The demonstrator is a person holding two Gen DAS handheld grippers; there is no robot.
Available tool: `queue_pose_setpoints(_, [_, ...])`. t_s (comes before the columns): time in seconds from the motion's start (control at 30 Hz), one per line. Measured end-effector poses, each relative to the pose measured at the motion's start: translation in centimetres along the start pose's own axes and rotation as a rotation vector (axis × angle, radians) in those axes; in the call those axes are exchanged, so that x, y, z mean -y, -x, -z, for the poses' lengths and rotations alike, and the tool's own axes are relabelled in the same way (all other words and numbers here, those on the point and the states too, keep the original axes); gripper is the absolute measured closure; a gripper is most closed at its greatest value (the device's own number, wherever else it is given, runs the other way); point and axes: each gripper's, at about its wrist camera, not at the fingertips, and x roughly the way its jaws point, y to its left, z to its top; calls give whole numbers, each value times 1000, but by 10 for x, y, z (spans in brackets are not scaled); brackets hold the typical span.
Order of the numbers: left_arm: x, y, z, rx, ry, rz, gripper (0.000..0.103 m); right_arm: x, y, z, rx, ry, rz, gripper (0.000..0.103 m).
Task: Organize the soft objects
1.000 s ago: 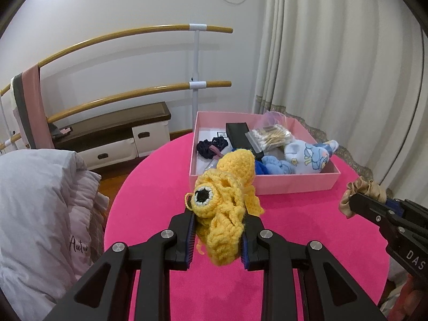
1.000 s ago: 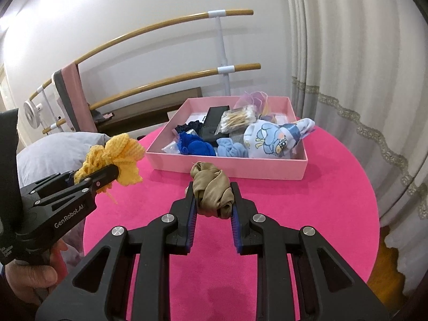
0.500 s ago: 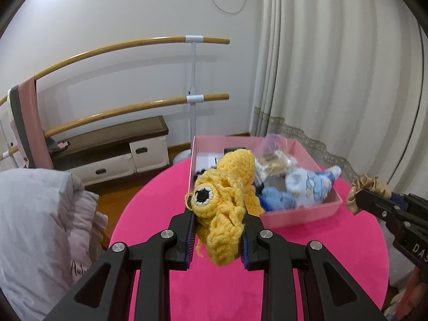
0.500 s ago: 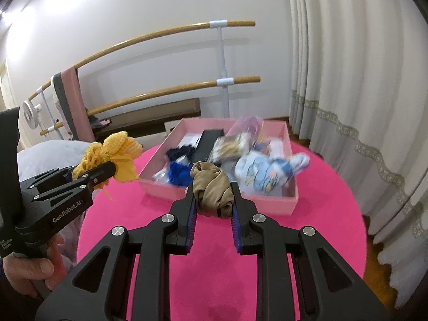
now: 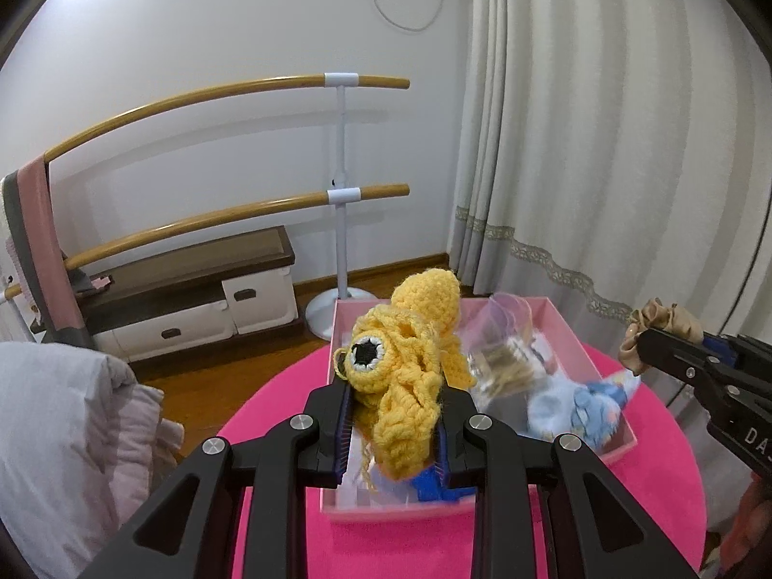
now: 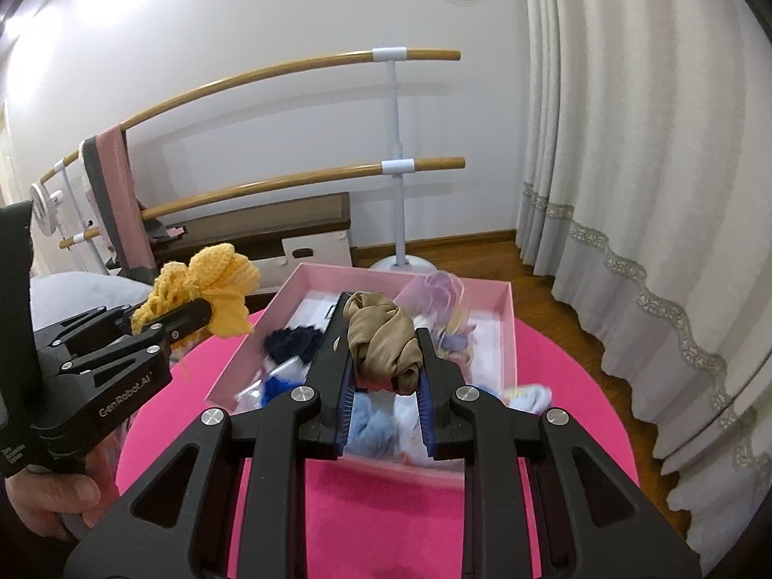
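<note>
The left gripper [image 5: 393, 417] pinches a yellow crochet toy [image 5: 400, 376] between narrowly spaced jaws, its black-and-white eye facing the camera, held in the air over the near left part of a pink box [image 5: 603, 451] that sits on a round pink table [image 5: 651, 497]. The right gripper [image 6: 386, 376] clamps a tan scrunchie [image 6: 383, 337] the same way, jaws pressed into the fabric on both sides, above the middle of the box [image 6: 511, 333].

The left wrist view shows the box's right half: a clear bag [image 5: 502, 362] of pale sticks and a light blue plush [image 5: 574, 410], both blurred, with a scrap of dark blue cloth [image 5: 432, 485] below the toy. It also catches the right gripper [image 5: 646, 342] from the side at the frame's right edge, the scrunchie [image 5: 668, 321] bunched at its tip.

The right wrist view shows the box's left half instead: a navy item [image 6: 289, 342], a long black object [image 6: 333, 333] and pale blue fabric [image 6: 376, 427] under the jaws. There the left gripper [image 6: 193, 313] enters from the left with the toy [image 6: 207, 289] at its tip, a hand [image 6: 53, 497] gripping its handle. A ballet barre [image 6: 337, 173] and curtain [image 6: 651, 169] stand behind.
</note>
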Motion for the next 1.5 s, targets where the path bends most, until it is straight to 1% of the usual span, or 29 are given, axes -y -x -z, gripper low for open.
queue_pose_setpoints(0.17, [4,-43,-21,-23,-7,-1,79,19,-33,-19,-25,-13,21,82])
queue_pose_setpoints(0.37, [6,-104,-44,-69,-5,-9,79,41,-73,-30,-77,-34,35,82])
queue_pose_setpoints(0.6, [9,-168,-63,-131,-2,-14,79,64,-112,-31,-142,-68,44,82])
queue_pose_setpoints(0.9, [15,-221,-74,-192,-13,-14,77,79,-143,-24,-200,-95,48,81])
queue_pose_setpoints(0.97, [15,-230,-76,-205,-13,-13,71,80,-147,-22,-211,-98,51,77])
queue_pose_setpoints(1.0, [15,-234,-77,-210,-14,-17,65,81,-148,-23,-215,-100,53,74])
queue_pose_setpoints(1.03, [15,-238,-78,-216,-14,-27,49,82,-150,-22,-218,-104,48,69])
queue_pose_setpoints(1.07, [15,-240,-79,-216,-16,-33,40,82,-150,-22,-219,-108,44,65])
queue_pose_setpoints(1.1, [15,-238,-79,-202,-19,-37,21,83,-150,-22,-216,-112,42,58])
queue_pose_setpoints(1.13, [15,-237,-81,-187,-22,-45,6,85,-149,-22,-210,-117,43,49])
queue_pose_setpoints(1.17, [16,-233,-81,-171,-25,-56,1,86,-147,-22,-203,-125,45,45])
queue_pose_setpoints(1.2, [18,-229,-79,-155,-29,-63,0,87,-145,-21,-194,-133,44,34])
queue_pose_setpoints(1.23, [19,-226,-79,-148,-33,-68,0,88,-142,-21,-188,-140,43,19])
queue_pose_setpoints(1.27, [19,-225,-80,-147,-37,-74,0,89,-139,-21,-179,-152,35,11])
queue_pose_setpoints(1.3, [20,-224,-82,-144,-41,-82,0,89,-135,-21,-170,-160,21,0])
queue_pose_setpoints(1.37, [20,-219,-85,-128,-41,-93,0,87,-127,-21,-160,-169,-1,0])
queue_pose_setpoints(1.5, [22,-199,-82,-92,-22,-104,0,78,-100,-21,-122,-167,16,0])
